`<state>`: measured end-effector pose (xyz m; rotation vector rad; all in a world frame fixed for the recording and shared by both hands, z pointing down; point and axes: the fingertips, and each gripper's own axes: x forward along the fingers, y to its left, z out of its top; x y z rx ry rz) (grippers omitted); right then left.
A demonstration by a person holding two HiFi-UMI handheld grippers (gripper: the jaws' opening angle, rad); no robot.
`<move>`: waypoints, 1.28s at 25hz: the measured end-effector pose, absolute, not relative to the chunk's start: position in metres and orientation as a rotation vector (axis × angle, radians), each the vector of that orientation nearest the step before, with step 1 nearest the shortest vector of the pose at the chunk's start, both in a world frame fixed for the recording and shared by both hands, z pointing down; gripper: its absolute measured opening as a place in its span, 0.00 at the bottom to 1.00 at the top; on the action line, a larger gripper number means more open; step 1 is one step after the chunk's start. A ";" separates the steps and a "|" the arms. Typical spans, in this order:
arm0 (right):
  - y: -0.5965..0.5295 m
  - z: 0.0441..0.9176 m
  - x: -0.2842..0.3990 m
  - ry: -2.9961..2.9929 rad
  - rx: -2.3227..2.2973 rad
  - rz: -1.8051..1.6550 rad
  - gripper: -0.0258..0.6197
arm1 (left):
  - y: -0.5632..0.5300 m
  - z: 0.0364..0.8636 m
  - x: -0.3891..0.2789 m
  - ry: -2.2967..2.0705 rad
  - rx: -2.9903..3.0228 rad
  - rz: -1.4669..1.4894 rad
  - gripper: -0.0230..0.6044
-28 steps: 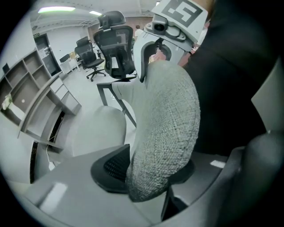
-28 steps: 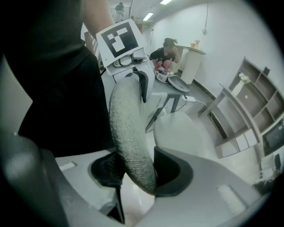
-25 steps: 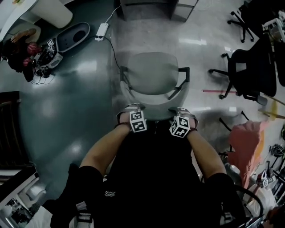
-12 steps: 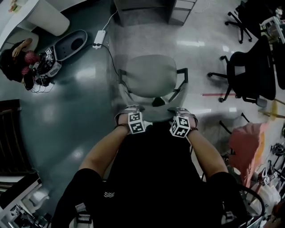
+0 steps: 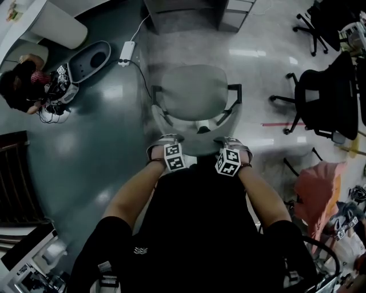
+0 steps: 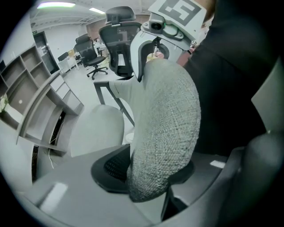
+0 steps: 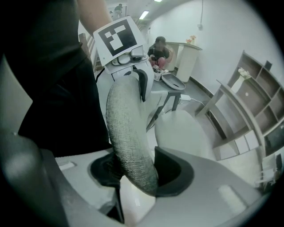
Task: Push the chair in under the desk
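A grey fabric office chair [image 5: 194, 91] with black armrests stands in front of me, its seat toward the grey desk unit [image 5: 189, 11] at the top of the head view. My left gripper [image 5: 166, 141] and right gripper [image 5: 230, 143] sit side by side on the top edge of the backrest [image 5: 197, 146]. In the left gripper view the woven backrest [image 6: 164, 124] fills the gap between the jaws of the left gripper [image 6: 151, 177], both pads against it. The right gripper [image 7: 140, 177] clamps the same edge [image 7: 128, 128] likewise.
A power strip [image 5: 126, 52] with its cable lies on the floor left of the chair, beside a grey oval shell [image 5: 91, 57]. A person [image 5: 23, 86] crouches at far left. Black office chairs [image 5: 326, 97] stand at right, an orange cloth [image 5: 320, 183] lower right. Grey shelving [image 7: 248, 102] lies ahead.
The chair has rolled forward toward the desk unit, and both grippers went with it. The power strip and floor things have slid down the head view. Both grips look unchanged.
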<state>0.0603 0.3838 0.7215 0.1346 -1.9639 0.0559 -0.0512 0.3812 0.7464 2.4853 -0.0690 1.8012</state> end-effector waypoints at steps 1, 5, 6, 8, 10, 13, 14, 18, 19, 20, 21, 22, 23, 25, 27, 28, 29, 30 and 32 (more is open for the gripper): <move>0.377 0.721 0.060 -1.962 0.134 0.057 0.32 | 0.375 0.746 -0.052 -0.067 2.484 1.801 0.33; 0.352 0.723 0.061 -1.956 0.124 0.058 0.32 | 0.352 0.747 -0.050 -0.073 2.477 1.793 0.33; 0.345 0.723 0.063 -1.957 0.122 0.056 0.32 | 0.345 0.747 -0.048 -0.078 2.476 1.792 0.33; 0.330 0.722 0.066 -1.962 0.116 0.056 0.32 | 0.330 0.746 -0.045 -0.079 2.474 1.790 0.33; 0.317 0.721 0.067 -1.967 0.107 0.053 0.32 | 0.317 0.745 -0.044 -0.075 2.472 1.786 0.33; 0.298 0.720 0.065 -1.968 0.100 0.055 0.32 | 0.299 0.745 -0.046 -0.081 2.457 1.794 0.33; 0.292 0.720 0.066 -1.968 0.097 0.057 0.32 | 0.293 0.745 -0.046 -0.083 2.452 1.797 0.33; 0.264 0.720 0.067 -1.979 0.086 0.055 0.32 | 0.264 0.745 -0.044 -0.084 2.445 1.799 0.33; 0.255 0.720 0.067 -1.982 0.085 0.054 0.32 | 0.256 0.744 -0.045 -0.085 2.444 1.800 0.33; 0.248 0.720 0.067 -1.984 0.083 0.054 0.32 | 0.248 0.744 -0.045 -0.087 2.440 1.801 0.33; 0.241 0.719 0.067 -1.984 0.081 0.055 0.32 | 0.241 0.744 -0.045 -0.089 2.436 1.802 0.33; 0.234 0.718 0.068 -1.983 0.078 0.055 0.32 | 0.234 0.743 -0.045 -0.092 2.431 1.802 0.33; 0.225 0.718 0.068 -1.983 0.076 0.053 0.32 | 0.227 0.743 -0.044 -0.095 2.428 1.802 0.33; 0.208 0.717 0.070 -1.983 0.072 0.045 0.32 | 0.211 0.742 -0.042 -0.100 2.422 1.802 0.33; 0.192 0.718 0.073 -1.982 0.068 0.040 0.32 | 0.196 0.743 -0.039 -0.108 2.418 1.801 0.33; 0.184 0.718 0.075 -1.982 0.066 0.039 0.32 | 0.188 0.743 -0.038 -0.111 2.415 1.800 0.33; 0.177 0.719 0.077 -1.982 0.063 0.039 0.32 | 0.181 0.743 -0.036 -0.114 2.411 1.800 0.33; 0.169 0.719 0.078 -1.982 0.059 0.038 0.32 | 0.173 0.743 -0.034 -0.117 2.407 1.800 0.33; 0.153 0.717 0.080 -1.986 0.053 0.036 0.32 | 0.158 0.743 -0.033 -0.124 2.401 1.800 0.33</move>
